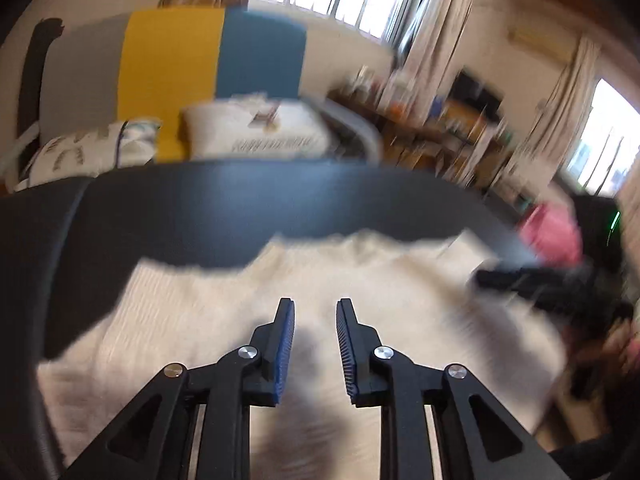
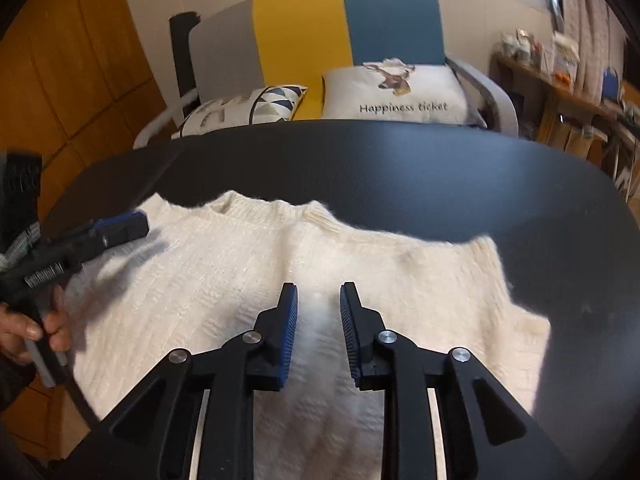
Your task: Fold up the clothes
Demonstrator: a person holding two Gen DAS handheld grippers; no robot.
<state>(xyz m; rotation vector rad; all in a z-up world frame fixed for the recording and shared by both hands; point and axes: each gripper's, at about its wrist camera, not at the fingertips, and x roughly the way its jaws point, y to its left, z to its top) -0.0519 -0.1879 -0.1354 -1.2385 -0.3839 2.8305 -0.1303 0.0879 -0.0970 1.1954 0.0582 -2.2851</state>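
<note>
Cream sweater (image 2: 320,264) flat on black table (image 2: 440,176); tri-colour chair (image 2: 344,28) w/ 2 cushions behind, cluttered shelf at right. Left gripper (image 1: 315,308) and right gripper (image 2: 319,292) above the knit, jaws apart, nothing gripped.

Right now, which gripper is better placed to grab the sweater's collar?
Probably left. The left gripper sits near the sweater's far edge, level with the collar; the right gripper hovers open over the middle.
</note>
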